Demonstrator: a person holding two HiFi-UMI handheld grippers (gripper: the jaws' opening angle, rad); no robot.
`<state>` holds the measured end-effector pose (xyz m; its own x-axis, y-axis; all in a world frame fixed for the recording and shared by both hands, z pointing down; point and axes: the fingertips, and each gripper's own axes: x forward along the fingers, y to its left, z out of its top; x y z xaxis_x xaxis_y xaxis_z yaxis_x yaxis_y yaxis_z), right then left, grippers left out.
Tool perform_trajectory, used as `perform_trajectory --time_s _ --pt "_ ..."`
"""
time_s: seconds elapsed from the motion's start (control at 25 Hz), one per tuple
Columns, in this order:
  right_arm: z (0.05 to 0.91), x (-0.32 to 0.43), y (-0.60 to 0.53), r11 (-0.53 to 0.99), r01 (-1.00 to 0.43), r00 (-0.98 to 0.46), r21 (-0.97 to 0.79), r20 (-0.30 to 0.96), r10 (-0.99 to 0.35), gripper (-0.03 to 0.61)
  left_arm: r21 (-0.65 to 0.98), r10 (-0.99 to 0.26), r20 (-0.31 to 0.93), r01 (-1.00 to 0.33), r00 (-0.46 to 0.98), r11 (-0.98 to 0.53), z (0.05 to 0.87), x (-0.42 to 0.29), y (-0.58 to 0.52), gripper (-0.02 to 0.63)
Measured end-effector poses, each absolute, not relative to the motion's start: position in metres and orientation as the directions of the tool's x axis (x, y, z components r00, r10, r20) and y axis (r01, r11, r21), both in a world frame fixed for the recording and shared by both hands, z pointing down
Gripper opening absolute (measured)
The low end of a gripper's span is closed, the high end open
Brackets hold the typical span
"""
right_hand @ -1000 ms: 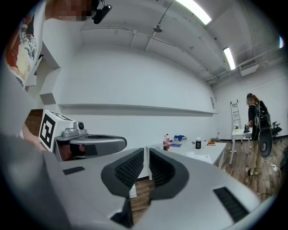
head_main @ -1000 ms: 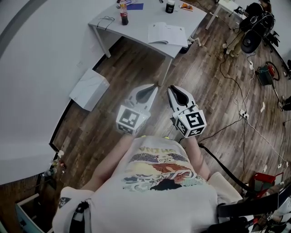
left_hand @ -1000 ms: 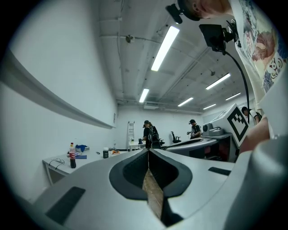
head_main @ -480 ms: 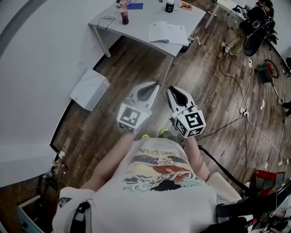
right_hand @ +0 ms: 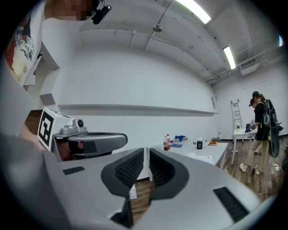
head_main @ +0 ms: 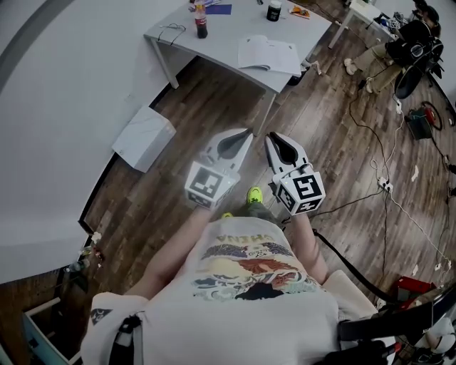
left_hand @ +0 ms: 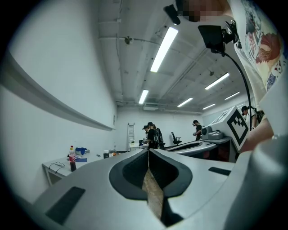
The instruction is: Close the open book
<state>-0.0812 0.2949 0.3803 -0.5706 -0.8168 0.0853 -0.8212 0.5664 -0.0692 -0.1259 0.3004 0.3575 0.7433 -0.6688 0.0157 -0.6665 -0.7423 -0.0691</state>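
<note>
The open book lies flat with white pages up near the front right corner of the grey table, far ahead of me. It shows as a pale sheet in the right gripper view. Both grippers hang side by side over the wooden floor, well short of the table and pointing toward it. My left gripper is shut, its tips meeting with nothing between them. My right gripper is also shut and empty; only a thin slit shows between its ribbed pads.
A cola bottle, a dark jar, blue items and glasses share the table. A white box lies on the floor by the wall at left. Cables run across the floor at right. People stand beyond.
The table and book have slid slightly down and right in the head view as I step closer. A yellow-green shoe now shows beneath the grippers. Both grippers stay as they were.
</note>
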Motion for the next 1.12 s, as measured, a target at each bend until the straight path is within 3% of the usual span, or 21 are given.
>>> perform_trajectory --time_s 1.12 --pt "0.397 -0.012 0.13 0.666 -0.738 -0.675 -0.107 0.118 -0.728 0.034 -0.07 -0.749 0.055 -0.746 0.66 -0.663 0.371 -0.05 0.139 0.012"
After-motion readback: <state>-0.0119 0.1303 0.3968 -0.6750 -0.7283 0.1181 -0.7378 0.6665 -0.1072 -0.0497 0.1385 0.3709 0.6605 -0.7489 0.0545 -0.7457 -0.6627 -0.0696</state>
